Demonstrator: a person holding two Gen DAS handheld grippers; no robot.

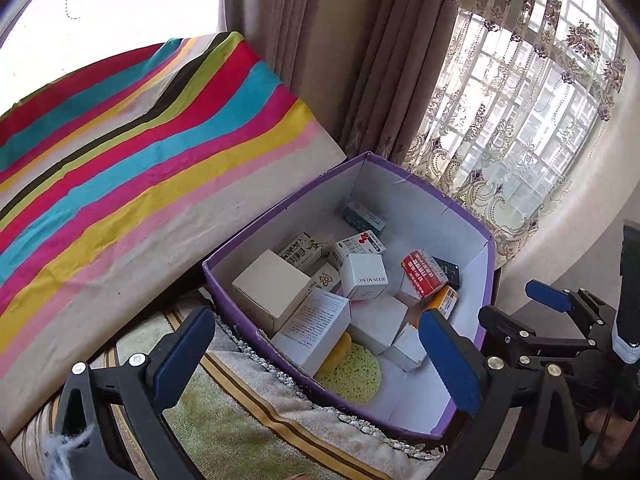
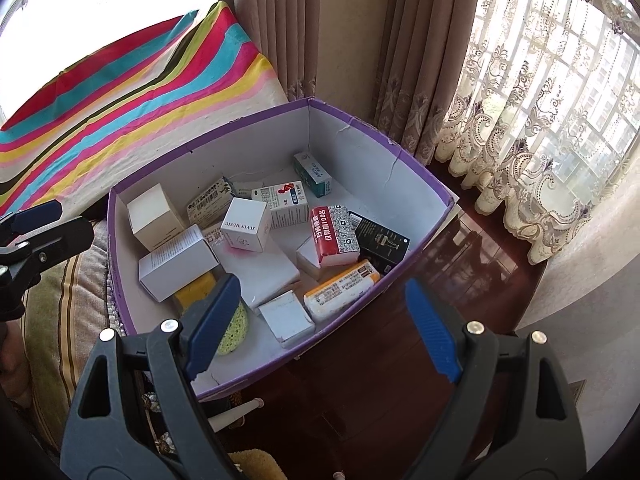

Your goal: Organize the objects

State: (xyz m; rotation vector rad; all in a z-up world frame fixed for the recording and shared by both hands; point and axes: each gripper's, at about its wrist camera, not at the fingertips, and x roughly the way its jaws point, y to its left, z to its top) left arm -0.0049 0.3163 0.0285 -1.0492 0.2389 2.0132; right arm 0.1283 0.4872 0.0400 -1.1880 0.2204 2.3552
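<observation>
Below both tongs, left and right, spread wide, empty: purple box of cartons

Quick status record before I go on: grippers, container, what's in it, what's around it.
left gripper: open, empty, above the box's near-left side
right gripper: open, empty, above the box's near edge
container: purple box, white inside, no lid on it
contents: small cartons lying loose, among them a red carton, black carton, white cube carton; yellow sponge on the floor of the box
beside the box: striped cloth
</observation>
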